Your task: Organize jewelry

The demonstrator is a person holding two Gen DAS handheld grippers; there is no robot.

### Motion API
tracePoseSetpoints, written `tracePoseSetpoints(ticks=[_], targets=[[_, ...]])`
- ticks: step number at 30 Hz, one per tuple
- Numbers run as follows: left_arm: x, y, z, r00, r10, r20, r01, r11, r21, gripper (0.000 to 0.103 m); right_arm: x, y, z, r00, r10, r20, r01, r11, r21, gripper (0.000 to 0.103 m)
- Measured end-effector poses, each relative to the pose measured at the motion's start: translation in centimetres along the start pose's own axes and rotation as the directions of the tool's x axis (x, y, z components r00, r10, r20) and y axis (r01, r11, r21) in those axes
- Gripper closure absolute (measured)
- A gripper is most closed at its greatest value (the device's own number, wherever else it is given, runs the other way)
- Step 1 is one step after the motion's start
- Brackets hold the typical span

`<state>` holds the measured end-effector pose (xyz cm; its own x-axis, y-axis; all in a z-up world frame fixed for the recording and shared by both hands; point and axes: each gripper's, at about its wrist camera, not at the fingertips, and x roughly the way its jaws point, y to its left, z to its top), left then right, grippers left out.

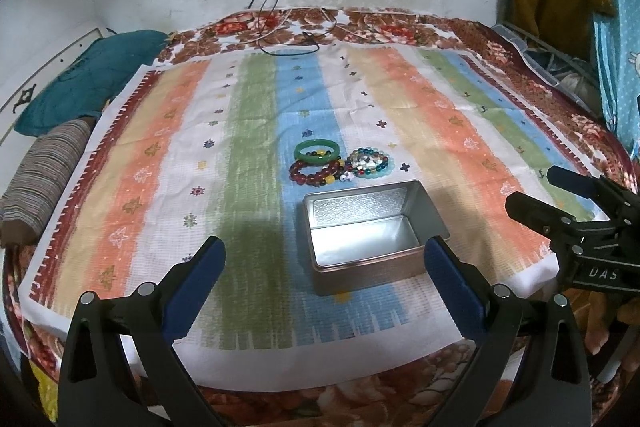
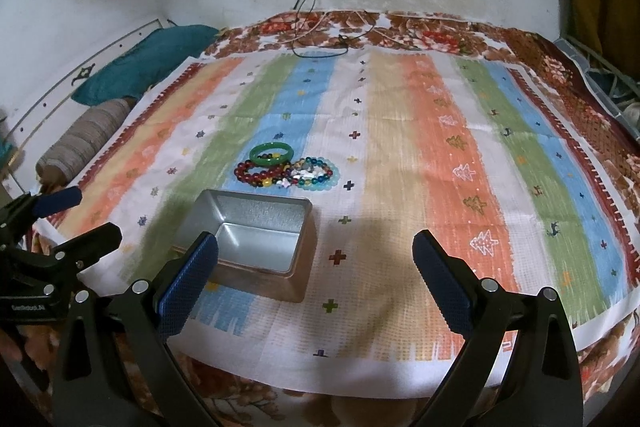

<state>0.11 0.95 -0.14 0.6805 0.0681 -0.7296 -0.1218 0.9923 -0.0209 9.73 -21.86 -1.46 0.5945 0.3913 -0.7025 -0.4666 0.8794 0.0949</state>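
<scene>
Both grippers, left gripper (image 1: 324, 259) and right gripper (image 2: 316, 259), hang spread wide, holding nothing. Just ahead sits the empty tin (image 1: 374, 227); beyond it, bracelets (image 1: 340, 165) lie overlapped on the striped cloth (image 1: 160, 167). I reckon one pinch could drag several strands together. Nothing blocks my reach.

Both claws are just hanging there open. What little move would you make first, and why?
Probably ease the right gripper forward over the open tin toward the green bangle. It lies on top of the bead bracelets just beyond the tin, which looks empty, and both grippers are open with nothing held.
</scene>
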Motion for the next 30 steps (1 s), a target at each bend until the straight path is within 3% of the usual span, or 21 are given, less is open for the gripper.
tracePoseSetpoints(ticks=[30], targets=[[0.16, 0.86, -0.35, 1.000, 0.006, -0.003, -0.006, 1.000, -0.001, 0.006, 0.27, -0.32, -0.18, 1.000, -0.011, 0.001, 0.011, 1.000, 0.016, 0.004]])
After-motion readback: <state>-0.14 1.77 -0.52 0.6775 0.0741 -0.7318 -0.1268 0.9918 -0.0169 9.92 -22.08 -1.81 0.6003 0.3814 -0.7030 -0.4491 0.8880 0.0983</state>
